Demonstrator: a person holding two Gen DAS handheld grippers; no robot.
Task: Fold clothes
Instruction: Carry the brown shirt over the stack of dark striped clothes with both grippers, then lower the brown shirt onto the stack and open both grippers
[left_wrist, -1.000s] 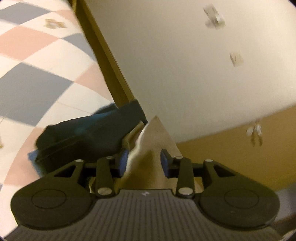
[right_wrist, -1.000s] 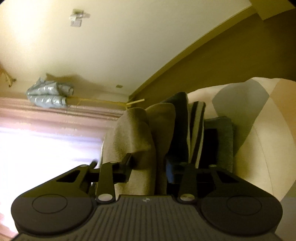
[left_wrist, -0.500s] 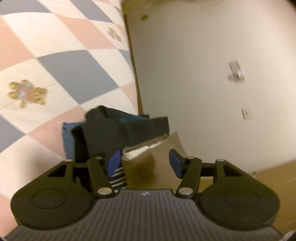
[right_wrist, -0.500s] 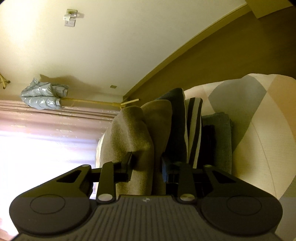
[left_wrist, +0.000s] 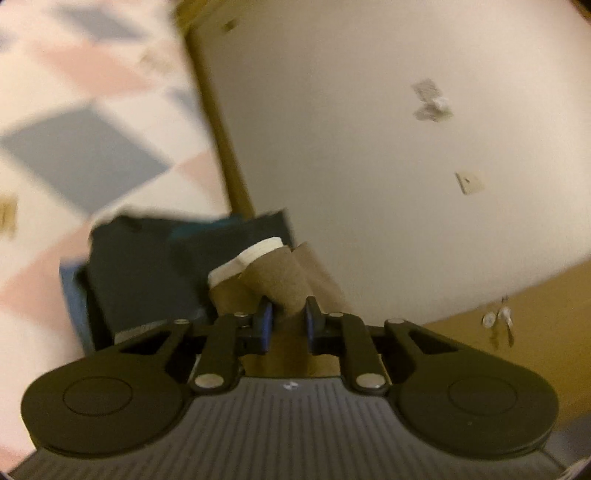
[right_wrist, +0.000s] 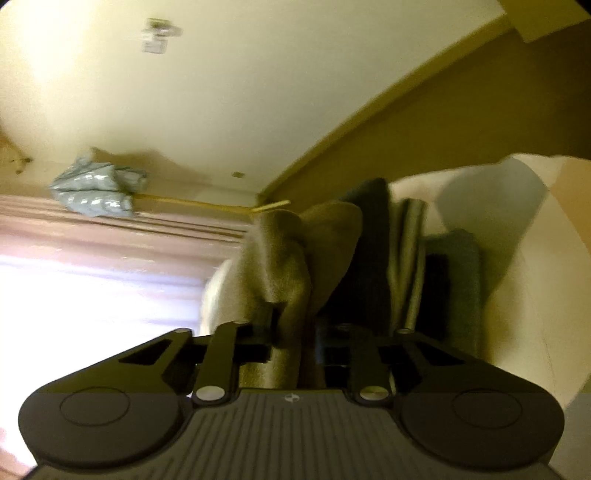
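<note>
Both claws closing vs a sec ago: left claw (left_wrist: 289, 320) now pinches tan garment (left_wrist: 284, 280), right claw (right_wrist: 295, 325) too; fold grip set.

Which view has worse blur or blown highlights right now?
Left wrist view: motion blur smears the checked bedspread and wall fittings, gripper body sharp. Right wrist view: milder blur, but the curtained window is blown out white, leaving the folded clothes dark.

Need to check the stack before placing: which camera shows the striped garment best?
Right wrist: the striped garment stands edge-on between dark folded clothes. Left wrist shows only a blurred sliver, if any, behind the gripper.
</note>
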